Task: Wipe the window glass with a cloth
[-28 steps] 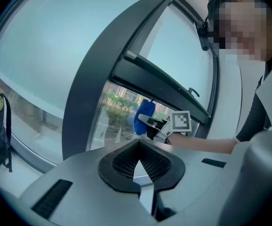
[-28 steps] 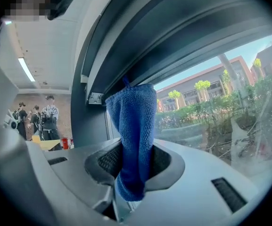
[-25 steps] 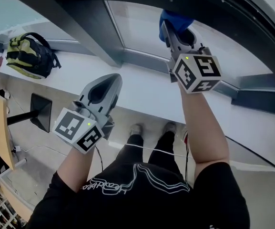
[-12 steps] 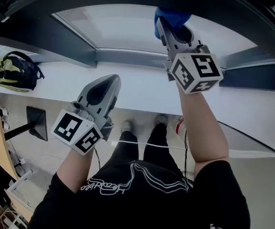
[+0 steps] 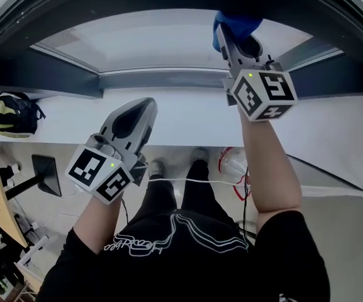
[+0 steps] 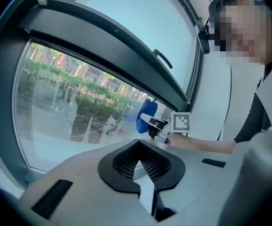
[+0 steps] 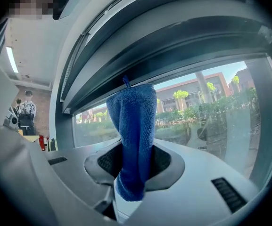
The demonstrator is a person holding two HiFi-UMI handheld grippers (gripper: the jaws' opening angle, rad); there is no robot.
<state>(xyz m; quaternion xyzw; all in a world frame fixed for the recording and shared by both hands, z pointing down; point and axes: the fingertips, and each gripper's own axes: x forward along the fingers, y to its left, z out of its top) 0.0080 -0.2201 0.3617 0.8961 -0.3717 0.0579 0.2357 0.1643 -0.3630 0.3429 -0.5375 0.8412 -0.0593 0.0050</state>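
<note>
Jaws of the right gripper (image 7: pixel 133 171) clamp the blue microfibre cloth (image 7: pixel 135 121), holding it high at the clear window glass (image 7: pixel 211 117), just under its dark top frame (image 7: pixel 173 46), apparently for wiping. The left gripper (image 6: pixel 143 175), clenched empty, hangs lower, apart from the glass.

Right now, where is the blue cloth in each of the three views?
Head view: blue cloth top, right of centre, by the window glass.
Left gripper view: small, just right of centre, at the glass.
Right gripper view: centre, clamped in the right claw.
Shared landmark: the dark window frame.
</note>
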